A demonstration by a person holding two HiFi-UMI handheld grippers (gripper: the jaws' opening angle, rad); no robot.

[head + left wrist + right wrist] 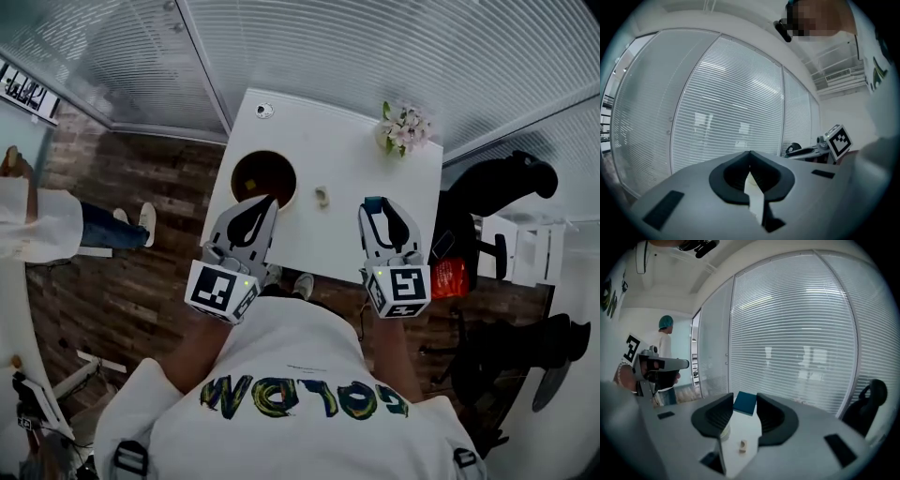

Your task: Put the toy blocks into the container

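Note:
A white table (pixel 347 169) carries a round container (pixel 263 178) with a dark brown inside. A small beige toy block (pixel 322 196) lies right of it, and the right gripper view shows that beige block (pixel 743 445) on the table below the jaws. My right gripper (pixel 376 208) is raised over the table's near edge, shut on a blue block (pixel 745 403) at its tips. The blue block (pixel 374 201) also shows in the head view. My left gripper (pixel 270 201) hangs at the container's near rim, jaws shut with nothing in them; its tips (pixel 750 153) meet.
A vase of flowers (pixel 405 127) stands at the table's far right corner and a small round object (pixel 265 111) at the far left. A black office chair (pixel 506 187) is right of the table. A person (pixel 47 225) stands to the left. Blinds cover the glass walls.

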